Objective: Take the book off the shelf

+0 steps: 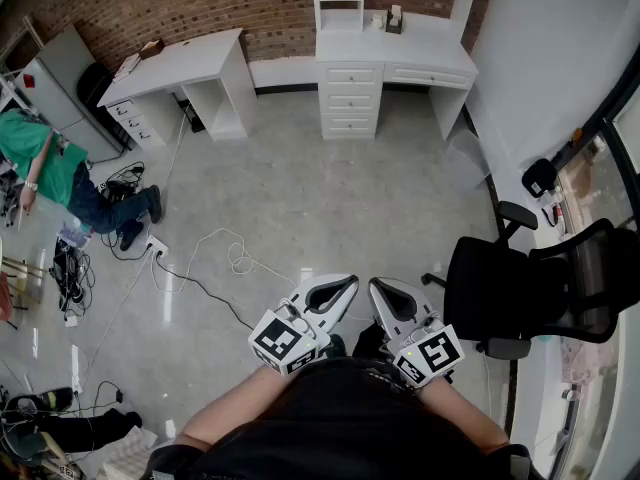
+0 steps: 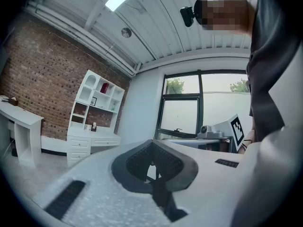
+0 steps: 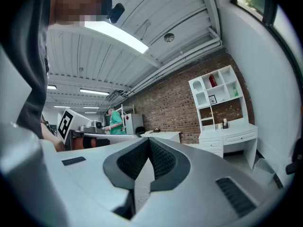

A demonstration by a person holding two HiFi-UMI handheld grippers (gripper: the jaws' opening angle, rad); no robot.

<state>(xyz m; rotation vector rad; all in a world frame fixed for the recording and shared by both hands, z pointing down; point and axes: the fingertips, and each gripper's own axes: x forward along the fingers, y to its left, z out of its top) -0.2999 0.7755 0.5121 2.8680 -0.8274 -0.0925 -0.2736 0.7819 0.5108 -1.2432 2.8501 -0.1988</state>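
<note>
A white shelf unit (image 1: pixel 395 13) over a desk with drawers stands against the brick wall across the room. The head view cuts off its upper shelves. A red book (image 2: pixel 104 87) stands upright in an upper compartment, and the right gripper view shows the same book (image 3: pixel 213 81). Both grippers are held close to the person's body, far from the shelf. My left gripper (image 1: pixel 335 286) is shut with nothing between its jaws, and so is my right gripper (image 1: pixel 385 290). In their own views, the left gripper (image 2: pixel 152 143) and right gripper (image 3: pixel 149 141) point into the room.
A black office chair (image 1: pixel 530 288) stands close on the right. A white desk (image 1: pixel 180 68) sits at the far left wall. A person in green (image 1: pixel 60 173) sits on the floor at the left, among cables (image 1: pixel 200 268). Grey floor lies between me and the shelf.
</note>
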